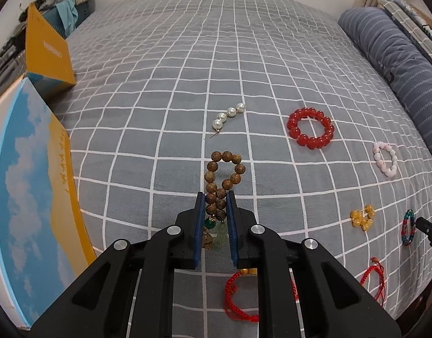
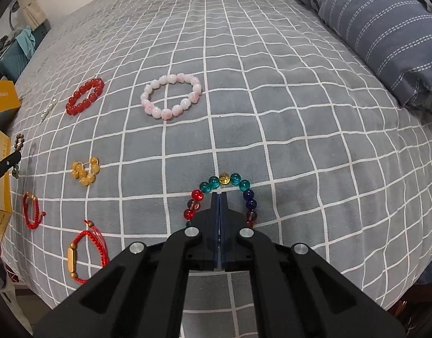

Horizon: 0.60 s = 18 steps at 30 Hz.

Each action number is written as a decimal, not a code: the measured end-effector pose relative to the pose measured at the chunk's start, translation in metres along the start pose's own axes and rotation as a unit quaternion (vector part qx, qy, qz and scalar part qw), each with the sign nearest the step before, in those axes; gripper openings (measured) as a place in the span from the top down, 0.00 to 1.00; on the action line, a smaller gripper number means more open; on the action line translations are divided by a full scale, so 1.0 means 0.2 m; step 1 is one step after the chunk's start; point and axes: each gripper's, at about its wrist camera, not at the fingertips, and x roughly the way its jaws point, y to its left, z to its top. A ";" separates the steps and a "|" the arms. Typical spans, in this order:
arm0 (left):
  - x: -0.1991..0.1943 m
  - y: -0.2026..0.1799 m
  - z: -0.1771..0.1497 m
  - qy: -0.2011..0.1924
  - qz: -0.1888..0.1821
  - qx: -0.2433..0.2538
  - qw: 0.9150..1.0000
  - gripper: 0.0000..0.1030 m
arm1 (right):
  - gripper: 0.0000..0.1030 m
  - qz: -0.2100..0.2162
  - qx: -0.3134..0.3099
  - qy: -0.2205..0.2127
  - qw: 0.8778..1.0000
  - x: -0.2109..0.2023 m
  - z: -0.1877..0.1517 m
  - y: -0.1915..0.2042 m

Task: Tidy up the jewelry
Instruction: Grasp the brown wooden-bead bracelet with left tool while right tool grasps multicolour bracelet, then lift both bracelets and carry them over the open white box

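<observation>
Both grippers are closed: left gripper (image 1: 216, 197) pinches the wooden bead bracelet (image 1: 223, 174), right gripper (image 2: 219, 195) sits fully closed within the multicolored glass bracelet (image 2: 224, 181), holding nothing visible.

Both grippers: matte black linkage arms, silver round screws, blue-padded jaws.

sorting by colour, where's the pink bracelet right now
The pink bracelet lies flat on the bed, ahead and left of the right gripper, between the red bead bracelet and the striped pillow.
</observation>
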 end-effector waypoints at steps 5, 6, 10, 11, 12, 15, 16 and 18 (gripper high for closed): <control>0.01 0.01 -0.01 0.003 0.000 -0.002 1.000 0.86 | 0.76 -0.011 0.024 -0.001 1.000 0.02 0.00 -0.07; 0.02 0.02 -0.01 0.004 0.000 -0.002 1.000 0.86 | 0.71 -0.012 0.027 -0.001 1.000 0.03 0.01 -0.08; 0.02 0.02 -0.01 0.005 0.000 -0.003 1.000 0.86 | 0.71 -0.020 0.030 0.010 0.999 0.08 0.00 -0.11; 0.02 0.02 -0.01 0.005 -0.001 -0.004 1.000 0.86 | 0.71 -0.020 0.030 0.014 0.999 0.10 0.00 -0.11; 0.02 0.02 -0.01 0.004 -0.001 -0.002 1.000 0.86 | 0.71 -0.020 0.030 0.017 0.999 0.11 -0.01 -0.11; 0.01 0.01 -0.01 0.004 -0.002 0.001 1.000 0.86 | 0.75 -0.021 0.030 0.022 0.999 0.14 0.00 -0.11; 0.00 0.01 -0.01 0.003 -0.002 0.002 1.000 0.86 | 0.81 -0.021 0.030 0.022 0.999 0.14 0.00 -0.11; -0.01 0.00 -0.01 0.002 -0.002 0.002 1.000 0.86 | 0.90 -0.024 0.028 0.022 0.999 0.13 0.00 -0.10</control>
